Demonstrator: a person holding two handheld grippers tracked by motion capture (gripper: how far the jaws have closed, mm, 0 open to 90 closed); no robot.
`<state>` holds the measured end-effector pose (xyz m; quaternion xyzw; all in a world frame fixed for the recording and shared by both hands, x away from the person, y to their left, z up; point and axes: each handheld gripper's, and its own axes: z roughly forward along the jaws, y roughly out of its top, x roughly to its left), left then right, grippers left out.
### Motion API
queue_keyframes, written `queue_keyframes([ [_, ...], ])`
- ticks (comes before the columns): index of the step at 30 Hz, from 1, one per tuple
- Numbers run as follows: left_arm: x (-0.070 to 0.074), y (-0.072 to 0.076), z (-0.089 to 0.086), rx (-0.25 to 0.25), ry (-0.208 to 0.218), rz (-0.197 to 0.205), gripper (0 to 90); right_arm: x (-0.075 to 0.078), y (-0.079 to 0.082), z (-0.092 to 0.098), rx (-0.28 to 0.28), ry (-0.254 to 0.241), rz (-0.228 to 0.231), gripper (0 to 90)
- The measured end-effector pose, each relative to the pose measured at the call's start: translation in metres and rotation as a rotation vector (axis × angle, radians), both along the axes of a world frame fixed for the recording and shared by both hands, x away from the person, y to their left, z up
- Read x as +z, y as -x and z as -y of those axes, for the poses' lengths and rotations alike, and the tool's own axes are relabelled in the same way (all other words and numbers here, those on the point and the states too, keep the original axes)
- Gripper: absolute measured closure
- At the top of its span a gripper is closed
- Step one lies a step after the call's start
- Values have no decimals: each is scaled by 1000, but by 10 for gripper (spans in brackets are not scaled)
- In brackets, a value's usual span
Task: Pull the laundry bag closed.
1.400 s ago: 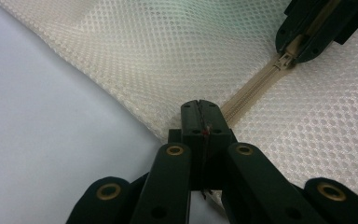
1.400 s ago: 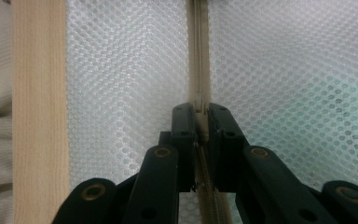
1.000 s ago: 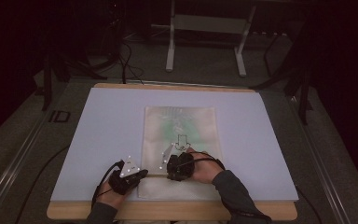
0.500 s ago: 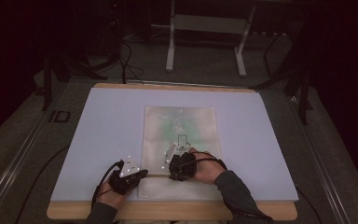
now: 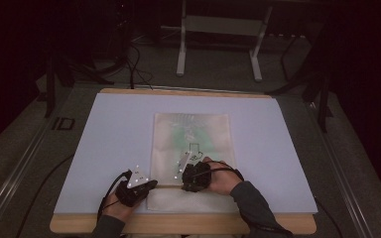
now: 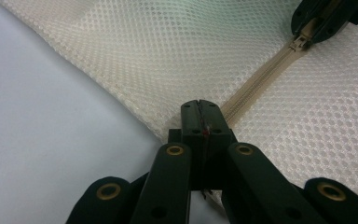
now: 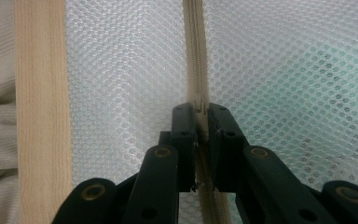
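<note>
A cream mesh bag (image 5: 191,144) lies flat on the pale mat (image 5: 104,148), with something green (image 5: 184,131) showing through the mesh. A tan zipper (image 6: 256,81) runs across its near part. My left gripper (image 5: 154,184) (image 6: 199,109) is shut on the bag's edge at the left end of the zipper. My right gripper (image 5: 184,183) (image 7: 200,112) is shut on the zipper slider (image 6: 300,43), a short way along the zipper (image 7: 195,56) from the left gripper. Both hands rest low on the mat.
The mat covers a wooden table (image 5: 178,224) whose front edge is just behind my hands. A tan fabric band (image 7: 42,116) runs beside the zipper. Beyond the table, metal stand legs (image 5: 218,44) and cables lie on the dark floor.
</note>
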<state>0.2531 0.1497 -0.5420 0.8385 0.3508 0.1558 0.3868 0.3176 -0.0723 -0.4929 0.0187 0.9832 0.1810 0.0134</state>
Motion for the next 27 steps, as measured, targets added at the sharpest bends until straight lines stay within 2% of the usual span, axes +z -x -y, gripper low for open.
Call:
queue_keyframes([
  [13,0,0,0,-1,2,-2,895,3,1,0,2,15,3,821],
  [15,0,0,0,-1,2,-2,895,3,1,2,-3,3,-3,821],
  [27,0,0,0,0,3,-3,895,1,-1,8,-7,9,-10,821],
])
